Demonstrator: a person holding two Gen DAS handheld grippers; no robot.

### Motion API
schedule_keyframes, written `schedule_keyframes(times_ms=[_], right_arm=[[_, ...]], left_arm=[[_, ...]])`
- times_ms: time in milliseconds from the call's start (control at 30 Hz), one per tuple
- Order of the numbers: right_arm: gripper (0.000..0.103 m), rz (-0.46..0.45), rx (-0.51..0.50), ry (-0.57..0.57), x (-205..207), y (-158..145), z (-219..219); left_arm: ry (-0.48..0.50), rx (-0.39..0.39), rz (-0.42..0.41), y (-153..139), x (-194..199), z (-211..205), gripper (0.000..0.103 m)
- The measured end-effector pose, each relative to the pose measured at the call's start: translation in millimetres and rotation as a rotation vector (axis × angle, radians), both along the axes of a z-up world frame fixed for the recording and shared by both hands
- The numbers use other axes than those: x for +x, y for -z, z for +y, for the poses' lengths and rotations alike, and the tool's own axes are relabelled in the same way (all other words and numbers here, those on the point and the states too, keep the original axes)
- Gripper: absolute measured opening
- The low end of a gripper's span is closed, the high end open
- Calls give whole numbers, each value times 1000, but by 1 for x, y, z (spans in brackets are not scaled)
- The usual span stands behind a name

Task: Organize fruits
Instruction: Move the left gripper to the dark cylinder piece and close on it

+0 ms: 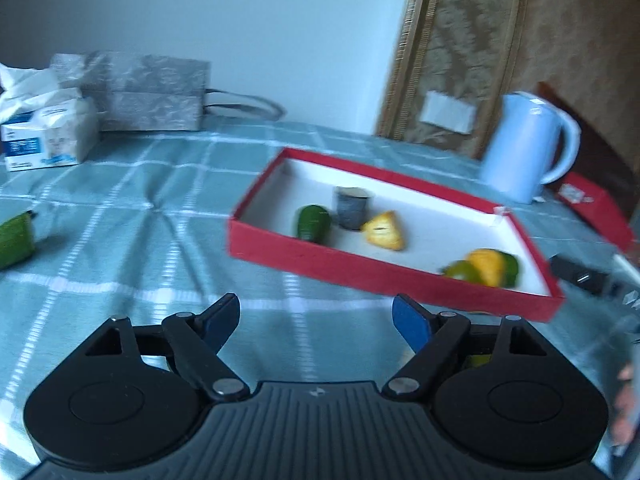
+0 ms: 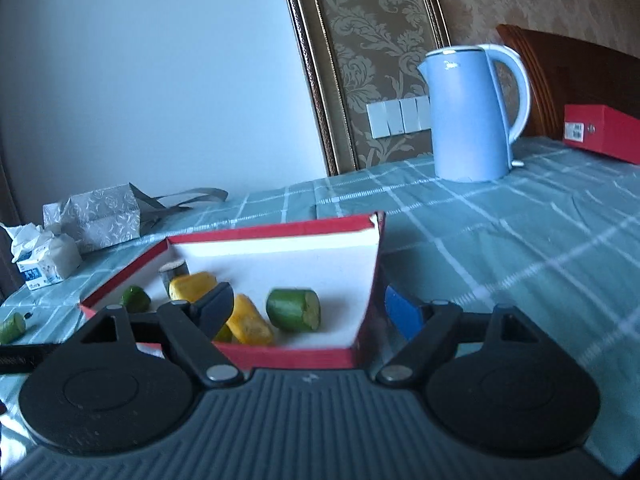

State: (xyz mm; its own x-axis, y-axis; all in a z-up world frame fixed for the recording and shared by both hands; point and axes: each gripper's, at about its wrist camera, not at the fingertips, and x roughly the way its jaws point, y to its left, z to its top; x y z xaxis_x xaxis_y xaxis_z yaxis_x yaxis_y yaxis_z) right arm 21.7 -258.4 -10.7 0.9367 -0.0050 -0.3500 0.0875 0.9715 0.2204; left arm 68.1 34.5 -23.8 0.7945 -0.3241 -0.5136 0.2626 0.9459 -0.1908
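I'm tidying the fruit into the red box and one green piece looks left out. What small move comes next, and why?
Probably swing the left tool toward the green piece on the tablecloth. It lies outside the red box, and that tool is open and empty.

You face a plain pale wall (image 2: pixel 160 80), with a gold-framed panel (image 2: pixel 360 60) of floral damask wallpaper to its right. White switches (image 2: pixel 396 118) sit low on that panel. A dark wooden headboard (image 2: pixel 568 76) rises at far right. A teal checked cloth (image 2: pixel 500 248) covers the table. Cool, soft daylight fills your room.
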Motion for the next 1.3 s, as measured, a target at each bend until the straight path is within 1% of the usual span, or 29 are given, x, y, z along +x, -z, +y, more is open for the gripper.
schedule_keyframes(times_ms=[67,100,167,333,433,567,633,700,767,800,867,933,967,1033,1100,1167,1300], right_arm=[[88,16,-24,2,-2,3,2],[91,13,-35,2,-4,4,4],[93,7,-42,8,-4,5,5],[94,17,-34,11,-4,6,4],[94,20,-33,7,-4,6,4],[95,22,-32,5,-4,6,4],[95,25,-31,2,-4,6,5],[96,31,-31,1,-3,6,5],[96,33,-31,0,-3,6,5],[96,33,-32,0,-3,6,5],[96,33,-29,-4,-3,6,5],[96,35,-29,-9,-3,7,5],[96,35,-30,-9,-3,7,5],[97,31,-31,-8,-3,6,6],[99,31,-32,-7,-3,6,6],[99,32,-30,-7,-3,6,6],[99,36,-32,-14,-2,6,7]], left_arm=[[27,-2,-23,-2,-7,-4,84],[40,1,-32,-2,-10,-6,84],[61,12,-43,-2,-14,-12,84],[104,70,-47,2,-20,-27,84],[102,108,-77,4,-24,-34,84],[96,127,-96,4,-26,-37,85],[130,110,-92,4,-27,-37,86],[166,101,-116,2,-32,-38,86],[172,135,-151,2,-38,-44,86],[172,157,-154,4,-38,-48,86],[173,195,-143,7,-37,-54,86],[157,203,-150,8,-36,-55,86],[158,199,-144,8,-35,-54,86],[151,181,-126,8,-33,-49,76],[159,147,-95,7,-29,-43,76],[166,135,-68,9,-26,-41,75],[153,157,-88,9,-28,-46,75]])
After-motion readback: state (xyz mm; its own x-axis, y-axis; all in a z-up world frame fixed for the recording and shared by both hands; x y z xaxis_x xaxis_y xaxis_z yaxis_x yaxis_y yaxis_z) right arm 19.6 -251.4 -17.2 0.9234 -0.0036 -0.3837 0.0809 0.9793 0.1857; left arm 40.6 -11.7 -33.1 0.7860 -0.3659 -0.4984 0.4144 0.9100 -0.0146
